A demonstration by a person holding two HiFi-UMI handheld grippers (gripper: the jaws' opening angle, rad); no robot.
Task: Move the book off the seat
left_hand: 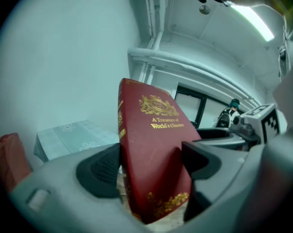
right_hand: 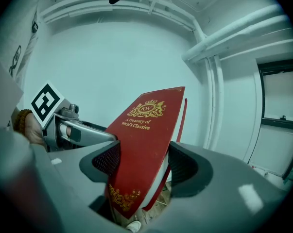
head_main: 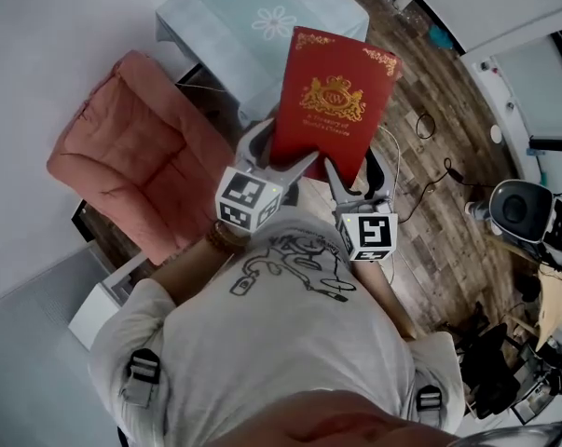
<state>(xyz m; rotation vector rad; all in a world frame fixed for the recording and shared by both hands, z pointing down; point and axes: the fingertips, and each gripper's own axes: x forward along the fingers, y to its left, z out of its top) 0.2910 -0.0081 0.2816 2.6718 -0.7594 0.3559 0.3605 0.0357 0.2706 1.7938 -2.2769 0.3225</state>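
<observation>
A red hardback book (head_main: 329,101) with a gold crest is held upright in the air in front of me, above the floor between the seat and the table. My left gripper (head_main: 282,159) is shut on the book's lower left edge, and my right gripper (head_main: 348,177) is shut on its lower right edge. In the left gripper view the book (left_hand: 153,154) stands clamped between both dark pads (left_hand: 101,171). In the right gripper view the same book (right_hand: 144,144) is pinched between the pads (right_hand: 185,166), its cover tilted left. The pink cushioned seat (head_main: 136,147) lies at the left with nothing on it.
A small table with a pale floral cloth (head_main: 253,17) stands beyond the book. A white box (head_main: 99,310) sits on the floor near the seat. Cables (head_main: 430,170) trail over the wooden floor, and a round grey device (head_main: 518,208) and other gear stand at the right.
</observation>
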